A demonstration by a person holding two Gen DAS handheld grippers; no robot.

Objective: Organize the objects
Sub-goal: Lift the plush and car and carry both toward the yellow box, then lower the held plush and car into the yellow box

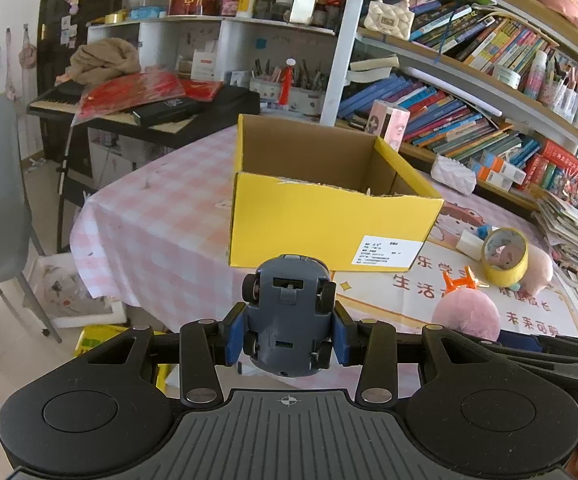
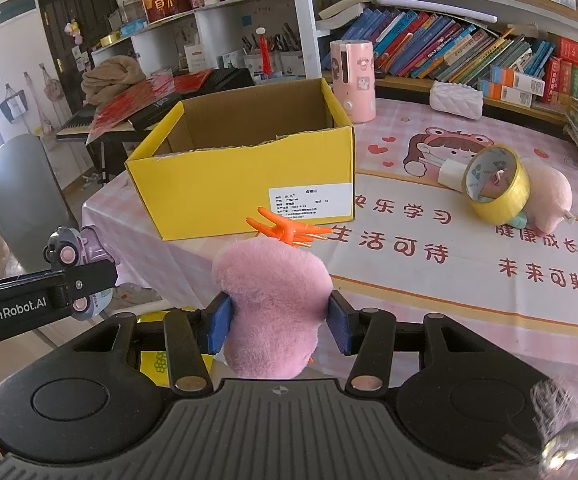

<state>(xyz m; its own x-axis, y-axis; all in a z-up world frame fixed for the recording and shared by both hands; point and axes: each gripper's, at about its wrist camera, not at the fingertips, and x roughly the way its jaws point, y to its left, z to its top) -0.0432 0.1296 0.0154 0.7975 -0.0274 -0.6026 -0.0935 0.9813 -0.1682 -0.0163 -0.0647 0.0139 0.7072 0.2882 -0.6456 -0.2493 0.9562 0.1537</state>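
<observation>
Holding two items at once, both short of the yellow box (image 1: 329, 224), which sits open-topped on the pink checked tablecloth (image 1: 157, 216).

Toy car (image 1: 289, 316): clamped belly-up between the blue pads (image 1: 235, 336) of the left gripper (image 1: 288, 338), wheels outward, long axis running straight ahead along the fingers, nose toward the box. Pads pressing on both flanks, so clenched on the car, not just cradling it.

Pink plush (image 2: 271, 304): squeezed at its waist by the right gripper (image 2: 277, 330), fur bulging above and below the pads (soft, so likely to spring back on release). Orange clip (image 2: 289, 230) sticking out at its far end, toward the box.

Key relation: box dead ahead and slightly below both sets of jaws, near wall facing them, label (image 2: 311, 202) on that wall. Opening beyond and above the near rim (ragged, torn edge), so neither item over it yet. In the left wrist view, box centred in front of the car; in the right wrist view, box offset left of the plush. Judging from that, left hand better lined up, probably first in; right needing a shift leftward.

Left gripper also visible at the left edge of the right wrist view, beside and apart from the plush, so no clash now, but tight if both go over the rim together.

Still on the table, right of the box: tape roll (image 2: 497, 184) leaning on a second pink plush (image 2: 549, 196), well apart from both grippers.
</observation>
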